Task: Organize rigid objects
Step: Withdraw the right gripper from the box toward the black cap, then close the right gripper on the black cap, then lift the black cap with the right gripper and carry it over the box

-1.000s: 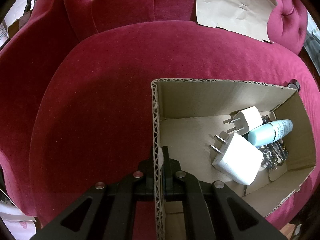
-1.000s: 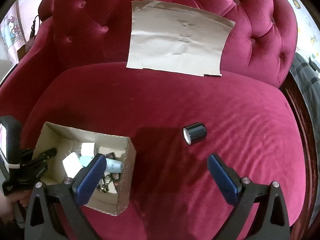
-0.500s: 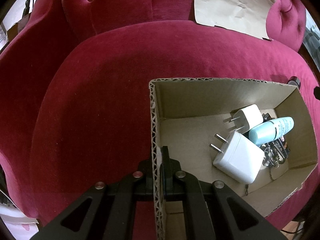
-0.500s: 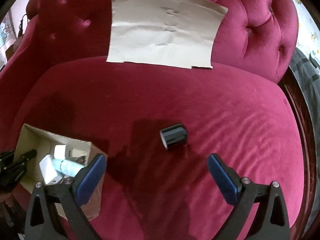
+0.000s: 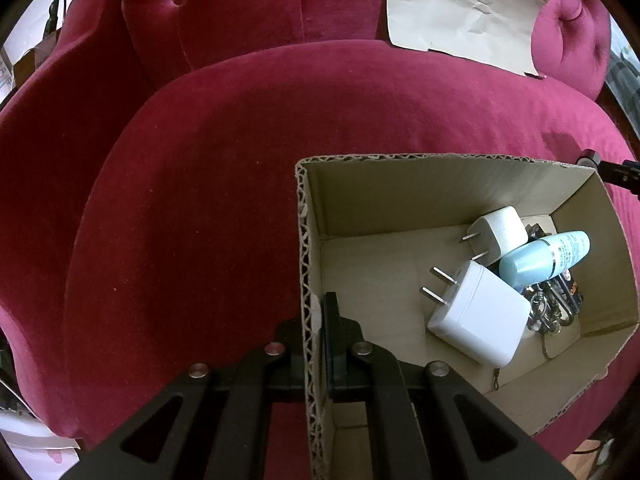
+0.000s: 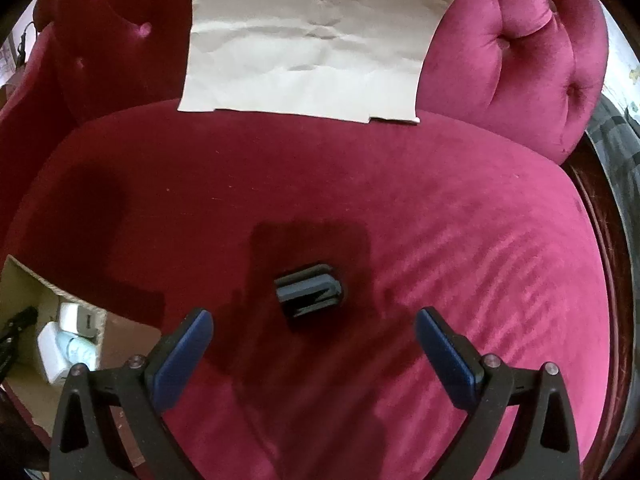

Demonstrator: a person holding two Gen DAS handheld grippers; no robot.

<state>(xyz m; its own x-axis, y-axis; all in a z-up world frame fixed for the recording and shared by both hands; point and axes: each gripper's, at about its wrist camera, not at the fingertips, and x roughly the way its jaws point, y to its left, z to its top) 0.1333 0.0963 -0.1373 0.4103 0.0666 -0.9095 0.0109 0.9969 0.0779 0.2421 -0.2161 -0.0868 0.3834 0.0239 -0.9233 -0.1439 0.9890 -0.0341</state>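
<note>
A small black cylinder [image 6: 309, 293] lies on the red velvet seat, just ahead of my right gripper [image 6: 314, 334], whose blue-padded fingers stand wide open on either side below it. My left gripper [image 5: 316, 320] is shut on the near wall of an open cardboard box [image 5: 440, 184]. Inside the box lie a large white plug adapter [image 5: 478, 314], a smaller white adapter [image 5: 500, 230], a light blue bottle [image 5: 546, 258] and a bunch of keys [image 5: 548, 308]. The box [image 6: 28, 280] also shows at the left edge of the right wrist view.
A creased sheet of brown paper [image 6: 312, 40] leans against the tufted backrest [image 6: 520, 52]. The seat cushion [image 5: 192, 208] spreads left of the box. Dark wooden trim [image 6: 600, 216] edges the seat on the right.
My right gripper has moved right and down toward the black cylinder, which now sits closer between the open fingers; the box has slid to the frame's left edge. The left gripper has kept still.
</note>
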